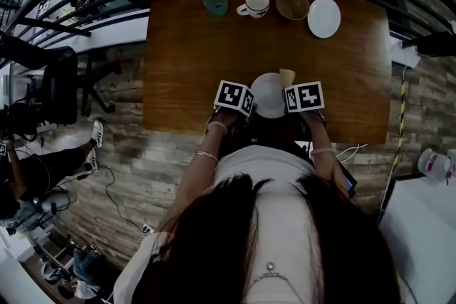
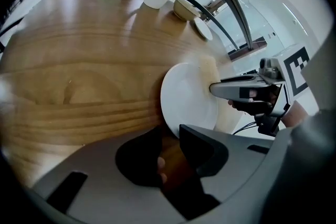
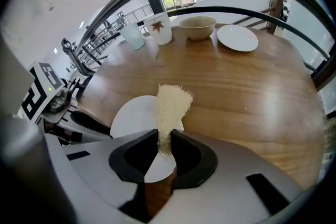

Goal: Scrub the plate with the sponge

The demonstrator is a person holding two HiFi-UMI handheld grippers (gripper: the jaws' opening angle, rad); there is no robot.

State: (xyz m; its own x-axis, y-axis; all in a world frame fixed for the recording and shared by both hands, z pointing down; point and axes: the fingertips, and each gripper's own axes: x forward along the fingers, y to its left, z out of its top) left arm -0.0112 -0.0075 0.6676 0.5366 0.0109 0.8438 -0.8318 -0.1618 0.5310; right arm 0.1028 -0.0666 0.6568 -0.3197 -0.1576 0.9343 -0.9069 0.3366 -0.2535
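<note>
At the bench's (image 3: 252,86) near edge, the left claw (image 2: 170,144) pinches the plate's (image 2: 189,97) rim. The right claw (image 3: 167,147) clamps the sponge (image 3: 172,107), its long axis running out from the jaws and its flared end over the plate. Good scrubbing likely means pressing that end flat with the plate held firm.

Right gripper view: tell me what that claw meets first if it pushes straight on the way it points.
The right claw leads with its clamped sponge, which would press on the white plate just ahead, held by the left claw; depth is unclear.
</note>
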